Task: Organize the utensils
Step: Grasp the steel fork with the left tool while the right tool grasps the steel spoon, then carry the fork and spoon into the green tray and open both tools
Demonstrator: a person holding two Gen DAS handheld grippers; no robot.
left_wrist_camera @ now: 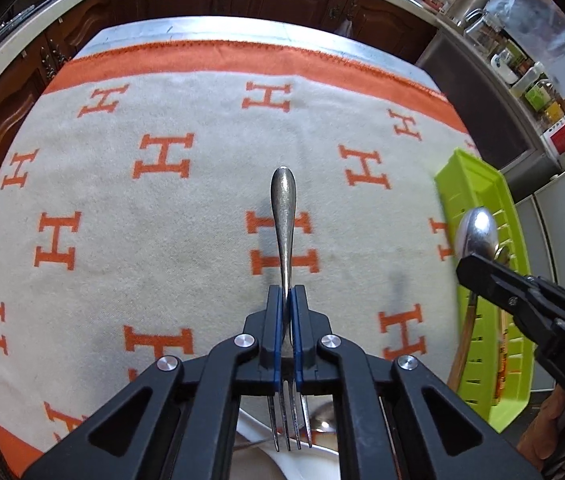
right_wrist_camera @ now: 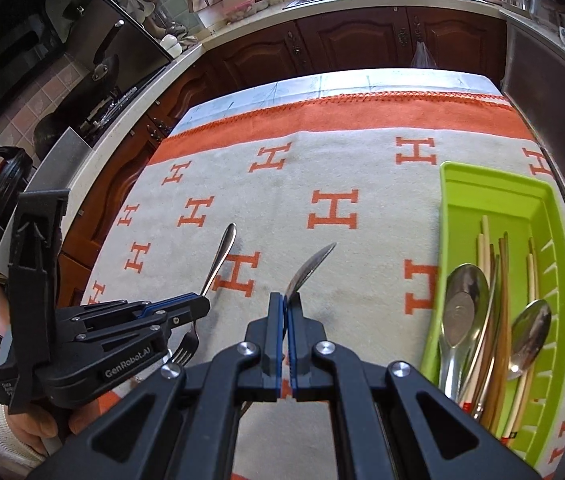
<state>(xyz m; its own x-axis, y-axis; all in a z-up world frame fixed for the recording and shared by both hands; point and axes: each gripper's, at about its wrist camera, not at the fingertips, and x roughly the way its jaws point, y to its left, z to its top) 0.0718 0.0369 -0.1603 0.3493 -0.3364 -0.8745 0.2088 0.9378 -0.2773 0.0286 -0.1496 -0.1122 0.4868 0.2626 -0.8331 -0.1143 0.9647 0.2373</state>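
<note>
- left gripper [left_wrist_camera: 287,300] is clamped tight on a metal fork [left_wrist_camera: 283,216], well left of the green tray [left_wrist_camera: 478,184]; pads pinch the neck, handle sticks out ahead over the orange-and-cream cloth [left_wrist_camera: 122,184], tines hang back toward the camera; it's thin, stiff and pretty slick steel, light enough, but gripped that near the tines the long handle could pivot if bumped; a hold closer to mid-handle would be steadier imo
- under the tines there's a white plate [left_wrist_camera: 258,436] edge and what looks like another spoon bowl [left_wrist_camera: 324,420]; mostly blocked by the gripper body, can't say more
- right gripper [right_wrist_camera: 285,308] is closed on a metal spoon [right_wrist_camera: 310,266] just left of the tray; it's seen edge-on, so how deep the pads bite is hard to judge; smooth and curved, likely to slip or twist
- the tray itself already holds two spoons [right_wrist_camera: 464,300] and a bundle of chopsticks [right_wrist_camera: 494,264], all stacked lengthwise; slotted walls; its near end is cut off by the frame, so whether there are dividers I can't tell; the stuff inside is loose and will shift when the next piece lands on it
</note>
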